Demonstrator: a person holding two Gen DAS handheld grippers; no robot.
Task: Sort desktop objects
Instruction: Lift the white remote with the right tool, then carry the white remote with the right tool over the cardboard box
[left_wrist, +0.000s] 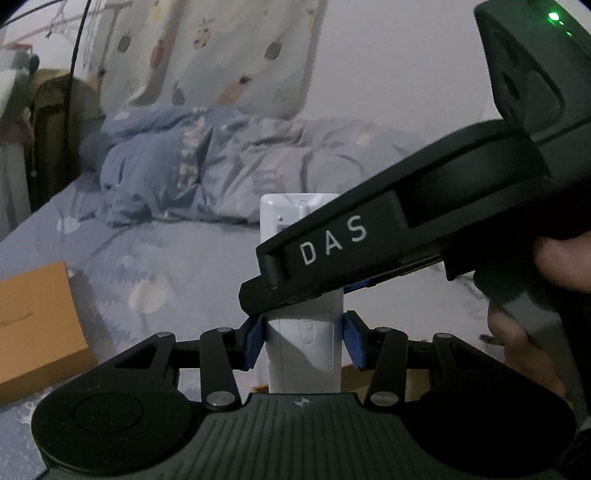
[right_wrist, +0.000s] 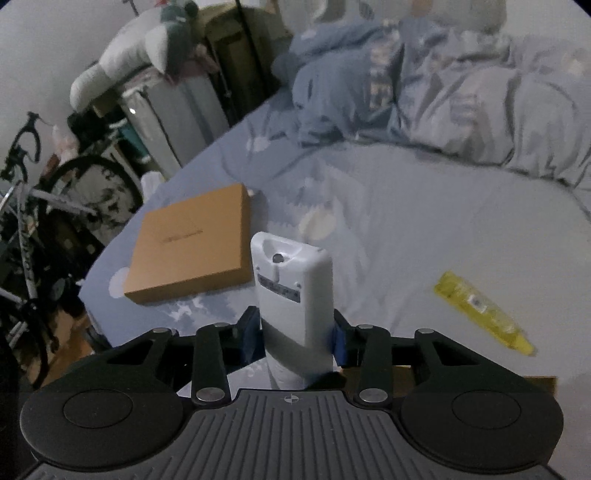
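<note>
A white remote control is held upright between both grippers above a bed. My left gripper is shut on its lower part, blue pads against its sides. My right gripper is shut on the same remote, whose back with a label faces the right wrist camera. In the left wrist view the right gripper's black body crosses in front of the remote's upper half. A flat orange-brown box lies on the sheet to the left. A yellow tube-like packet lies on the sheet to the right.
The bed sheet is pale blue with a pattern. A rumpled blue duvet is heaped at the far end. A bicycle and stacked clutter stand left of the bed. The orange-brown box also shows in the left wrist view.
</note>
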